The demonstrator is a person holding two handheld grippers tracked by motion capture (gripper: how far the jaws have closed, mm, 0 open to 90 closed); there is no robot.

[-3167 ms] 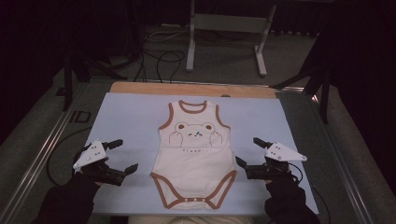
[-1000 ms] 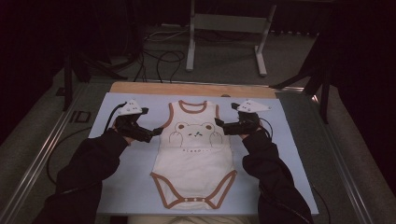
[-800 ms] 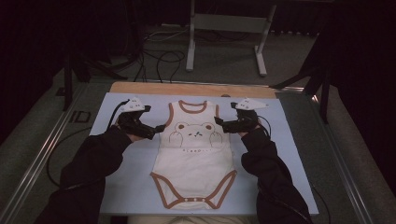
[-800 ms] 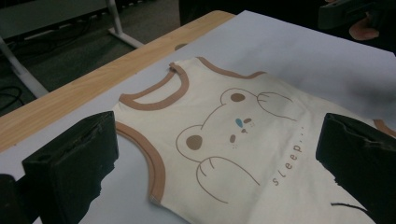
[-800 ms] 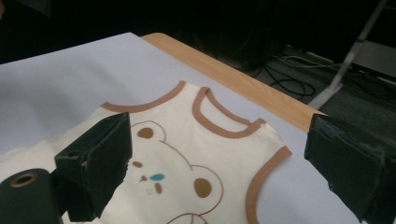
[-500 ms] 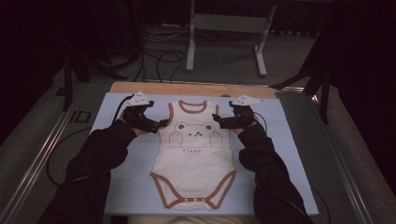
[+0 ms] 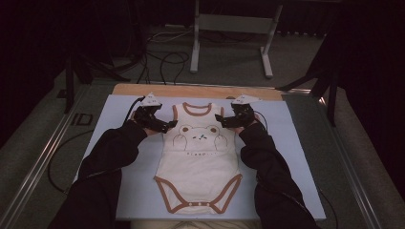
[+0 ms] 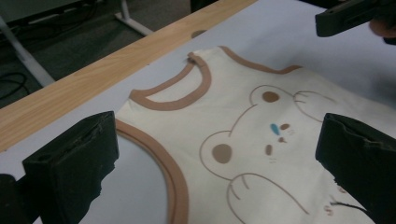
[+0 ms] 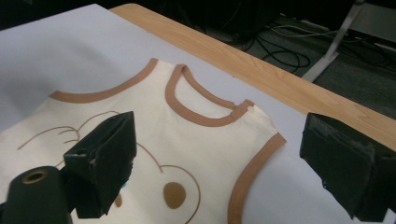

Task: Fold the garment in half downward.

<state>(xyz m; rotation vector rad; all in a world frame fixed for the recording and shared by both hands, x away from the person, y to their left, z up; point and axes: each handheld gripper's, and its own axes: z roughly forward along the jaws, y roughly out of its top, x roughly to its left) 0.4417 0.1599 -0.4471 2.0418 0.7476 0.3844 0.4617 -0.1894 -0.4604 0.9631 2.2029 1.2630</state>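
Note:
A cream sleeveless baby bodysuit (image 7: 198,157) with brown trim and a bear drawing lies flat on the pale mat, neck toward the far edge. My left gripper (image 7: 168,126) is open at its left armhole. In the left gripper view the jaws of that gripper (image 8: 215,163) straddle the brown armhole trim and the bear's face on the bodysuit (image 8: 243,116). My right gripper (image 7: 220,121) is open at the right shoulder. In the right gripper view it (image 9: 224,168) spans the shoulder strap and armhole of the bodysuit (image 9: 196,140). Neither gripper holds cloth.
The pale mat (image 7: 296,143) covers the table, with a strip of bare wood (image 7: 200,90) along the far edge. Beyond it are a metal stand (image 7: 229,28) and cables (image 7: 162,52) on the floor. The right gripper's jaw (image 8: 350,16) shows at the top right of the left gripper view.
Both grippers have moved from beside the bodysuit's lower half up to its shoulders, then inward until their jaws reach the armholes. The bodysuit has not moved.

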